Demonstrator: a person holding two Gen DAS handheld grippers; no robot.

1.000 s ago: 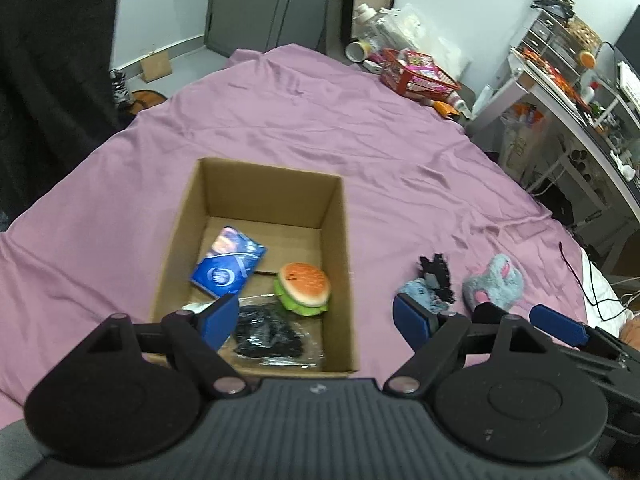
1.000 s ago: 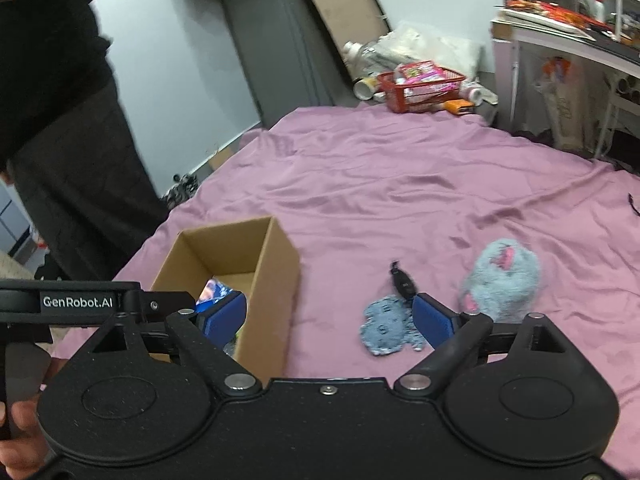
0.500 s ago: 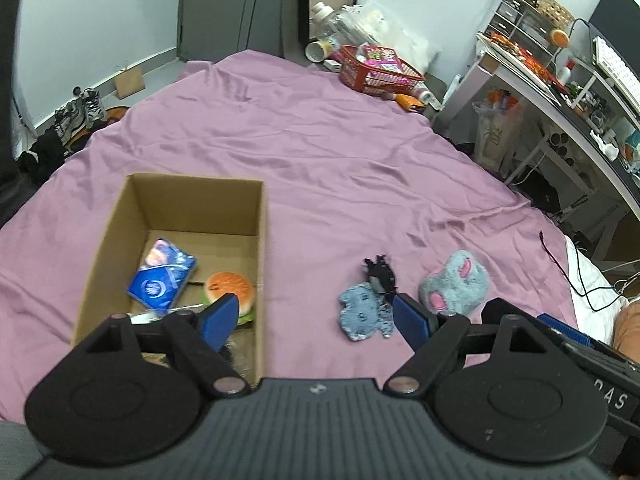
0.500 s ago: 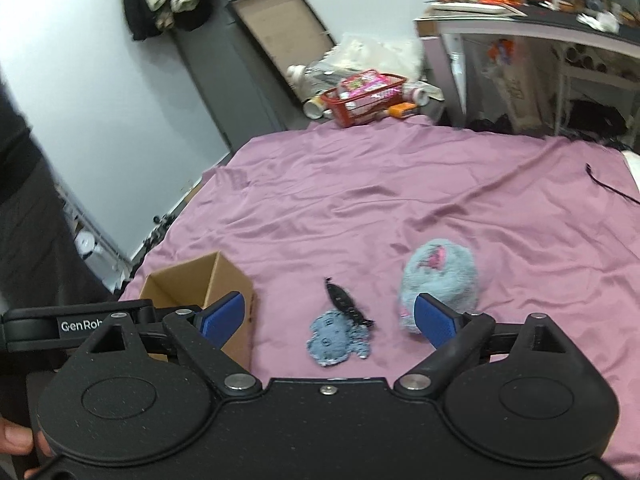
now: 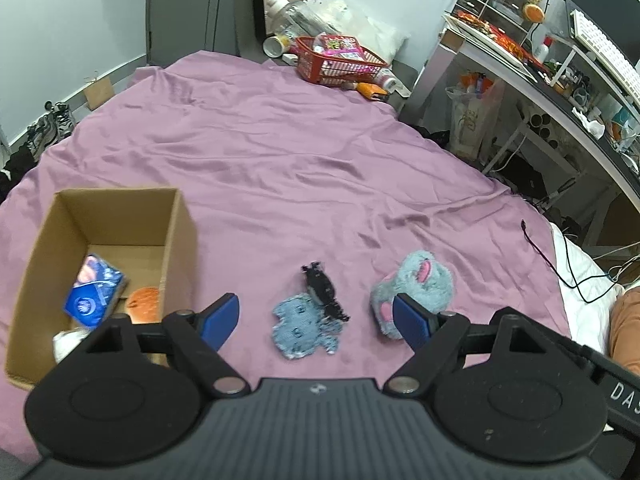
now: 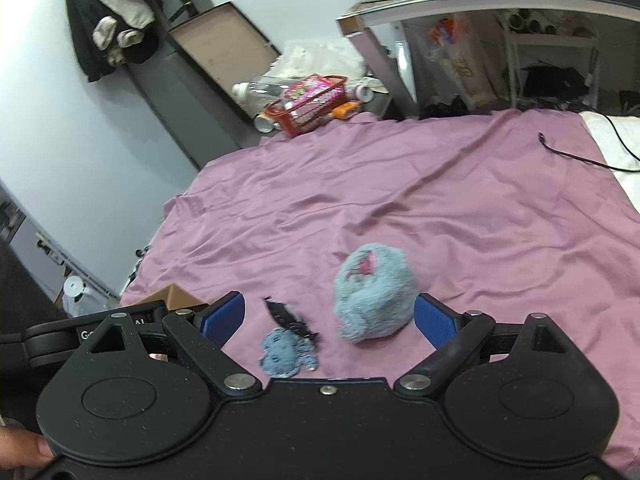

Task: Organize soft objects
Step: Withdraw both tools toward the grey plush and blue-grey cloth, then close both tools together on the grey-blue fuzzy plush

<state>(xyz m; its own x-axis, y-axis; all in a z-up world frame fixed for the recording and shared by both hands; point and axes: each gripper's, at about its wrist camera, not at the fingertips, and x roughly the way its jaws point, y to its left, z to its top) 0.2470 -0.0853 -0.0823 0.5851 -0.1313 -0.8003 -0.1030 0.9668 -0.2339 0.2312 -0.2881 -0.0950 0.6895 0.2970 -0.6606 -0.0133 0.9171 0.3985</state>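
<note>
On the purple bedsheet lie a flat blue-grey knitted piece (image 5: 301, 328) (image 6: 285, 350), a small black frilly item (image 5: 322, 290) (image 6: 289, 317) touching its far edge, and a fluffy grey-blue plush with pink ears (image 5: 416, 290) (image 6: 373, 288). A cardboard box (image 5: 179, 232) at the left holds a blue packet (image 5: 94, 297), a burger toy (image 5: 145, 303) and something white. My left gripper (image 5: 316, 317) hangs open above the knitted piece. My right gripper (image 6: 329, 320) is open too, with the plush just inside its right finger. Neither holds anything.
A red basket (image 5: 340, 61) (image 6: 311, 102) of packets and bottles stands past the bed's far edge. A cluttered desk (image 5: 568, 80) runs along the right. A black cable (image 5: 560, 260) (image 6: 576, 159) trails over the sheet's right side. A hand grips the left gripper's handle (image 6: 24, 446).
Both grippers swung to the right, away from the box and toward the loose soft items. The box slid to the left edge of each view. Both stayed open.
</note>
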